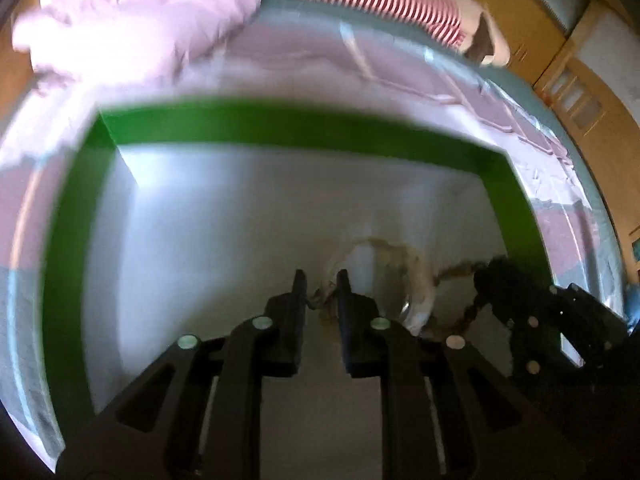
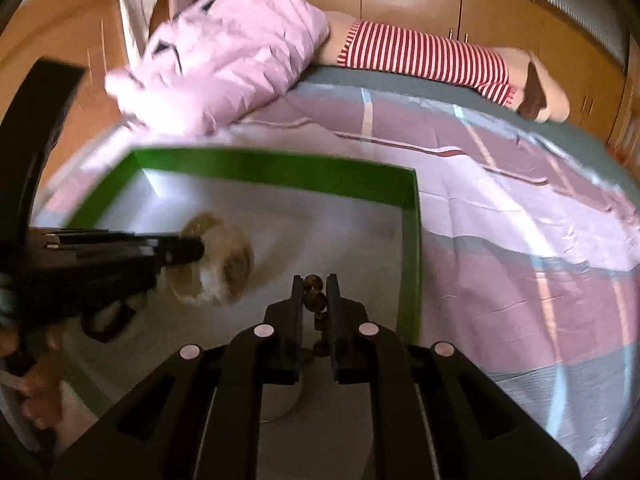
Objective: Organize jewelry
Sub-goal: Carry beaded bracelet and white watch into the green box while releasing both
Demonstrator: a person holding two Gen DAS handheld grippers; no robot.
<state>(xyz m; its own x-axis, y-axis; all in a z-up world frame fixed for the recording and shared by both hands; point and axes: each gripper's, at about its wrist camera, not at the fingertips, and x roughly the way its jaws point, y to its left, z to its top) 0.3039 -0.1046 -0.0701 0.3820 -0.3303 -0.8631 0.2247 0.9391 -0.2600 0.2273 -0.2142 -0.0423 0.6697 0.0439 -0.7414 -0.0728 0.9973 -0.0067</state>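
A green-walled box (image 1: pixel 280 124) with a white floor lies on the bed; it also shows in the right wrist view (image 2: pixel 280 172). My left gripper (image 1: pixel 322 280) is inside it, shut on a thin strand of a blurred pale and brown jewelry heap (image 1: pixel 400 272), seen in the right wrist view (image 2: pixel 224 260) too. My right gripper (image 2: pixel 314 282) is shut on a brown bead strand (image 2: pixel 314 300) and holds it above the box floor. The right gripper appears in the left wrist view (image 1: pixel 496 276) at the right, the left gripper in the right wrist view (image 2: pixel 192 250) at the left.
The box rests on a pink and grey patchwork bedspread (image 2: pixel 520 220). A pink duvet (image 2: pixel 224 56) is heaped at the back left. A red-and-white striped plush toy (image 2: pixel 424 60) lies along the far edge. Wooden cabinets (image 2: pixel 420 4) stand behind.
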